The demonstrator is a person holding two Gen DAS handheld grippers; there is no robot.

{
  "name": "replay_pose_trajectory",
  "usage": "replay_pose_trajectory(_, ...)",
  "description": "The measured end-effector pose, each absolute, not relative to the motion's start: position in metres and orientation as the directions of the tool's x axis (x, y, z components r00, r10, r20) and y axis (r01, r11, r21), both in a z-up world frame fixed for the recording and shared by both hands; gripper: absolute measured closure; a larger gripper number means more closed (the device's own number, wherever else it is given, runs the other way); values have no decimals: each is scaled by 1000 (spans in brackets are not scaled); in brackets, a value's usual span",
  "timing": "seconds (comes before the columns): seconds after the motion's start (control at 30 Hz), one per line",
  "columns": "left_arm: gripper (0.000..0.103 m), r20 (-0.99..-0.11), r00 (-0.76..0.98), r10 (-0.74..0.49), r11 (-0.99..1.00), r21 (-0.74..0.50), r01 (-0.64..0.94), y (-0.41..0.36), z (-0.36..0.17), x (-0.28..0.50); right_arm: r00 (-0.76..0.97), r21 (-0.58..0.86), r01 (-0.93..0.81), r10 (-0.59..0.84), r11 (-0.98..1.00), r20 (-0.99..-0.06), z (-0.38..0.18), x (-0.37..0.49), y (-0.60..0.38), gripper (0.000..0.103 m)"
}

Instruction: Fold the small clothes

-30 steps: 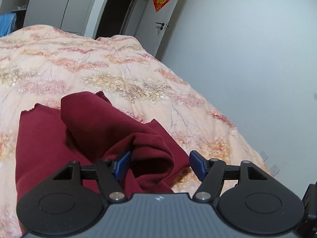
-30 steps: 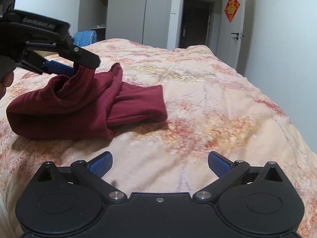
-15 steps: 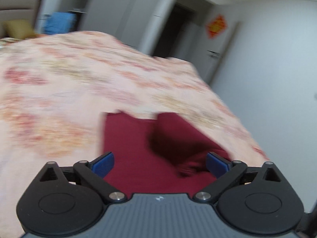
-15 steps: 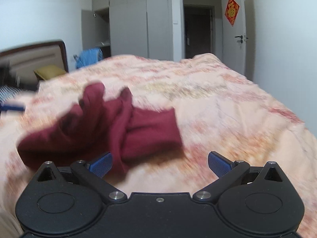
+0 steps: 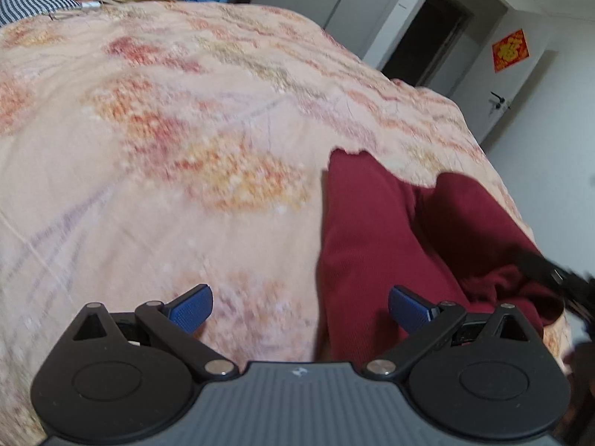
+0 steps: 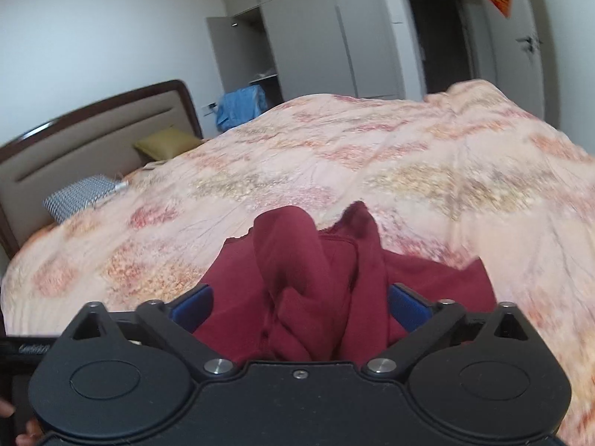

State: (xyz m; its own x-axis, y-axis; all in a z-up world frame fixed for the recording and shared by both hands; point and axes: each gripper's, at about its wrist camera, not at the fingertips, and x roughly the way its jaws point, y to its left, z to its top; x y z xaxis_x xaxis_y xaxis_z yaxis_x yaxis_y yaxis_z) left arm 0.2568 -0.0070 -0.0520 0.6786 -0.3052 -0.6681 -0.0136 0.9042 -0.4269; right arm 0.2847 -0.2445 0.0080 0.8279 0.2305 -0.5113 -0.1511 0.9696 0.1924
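A dark red garment (image 5: 372,241) lies crumpled on the peach flowered quilt (image 5: 186,130). My left gripper (image 5: 300,310) hovers wide open over the garment's left edge; bare quilt and that edge lie between its blue pads (image 5: 191,308), which touch nothing. In the right wrist view the garment (image 6: 308,252) is bunched in raised folds directly between the fingers of my right gripper (image 6: 301,310). Its jaws are closing and the pads (image 6: 409,310) do not visibly press the cloth. A black part of the right gripper (image 5: 550,271) shows blurred over the garment's right side.
A padded headboard (image 6: 74,148), a yellow pillow (image 6: 167,143) and a checked pillow (image 6: 78,195) are at the bed's far end. Blue cloth (image 6: 241,106) hangs by the grey wardrobe (image 6: 334,37). A dark doorway (image 5: 427,37) and a white door stand beyond. A hand (image 6: 15,423) shows bottom left.
My left gripper let go of the red cloth, opened wide and swung left, lower. My right gripper moved in over the garment, which now sits between its fingers.
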Motion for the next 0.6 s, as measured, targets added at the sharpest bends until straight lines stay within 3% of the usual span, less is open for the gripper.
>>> replay_pose_trajectory(0.03, 1, -671, 673, -310, 905, -426, -8, -10, -55, 256, 825, 203, -145, 231, 968, -515, 7, 288, -245, 17)
replay_pose_trajectory(0.07, 1, -674, 670, -312, 907, -422, -3, -12, -58, 255, 825, 219, -125, 224, 968, -518, 4, 288, -248, 33)
replay_pose_trajectory(0.1, 1, -676, 667, -312, 909, -417, 2, -15, -60, 253, 826, 235, -99, 212, 967, -522, 2, 287, -252, 54)
replay_pose_trajectory(0.17, 1, -678, 665, -314, 910, -414, 7, -17, -63, 251, 821, 264, -45, 186, 964, -540, -7, 284, -263, 75)
replay_pose_trajectory(0.2, 1, -676, 665, -317, 910, -415, 11, -17, -64, 251, 818, 282, -12, 172, 959, -549, -11, 282, -270, 78)
replay_pose_trajectory(0.33, 1, -674, 663, -324, 912, -408, 31, -17, -65, 252, 797, 342, 70, 154, 937, -584, -28, 276, -294, 78)
replay_pose_trajectory(0.5, 0, -677, 664, -318, 915, -402, 29, -19, -66, 252, 805, 391, 50, 195, 919, -561, -32, 275, -299, 64)
replay_pose_trajectory(0.6, 0, -680, 664, -310, 921, -389, 32, -21, -66, 252, 810, 427, 39, 222, 904, -543, -30, 278, -300, 62)
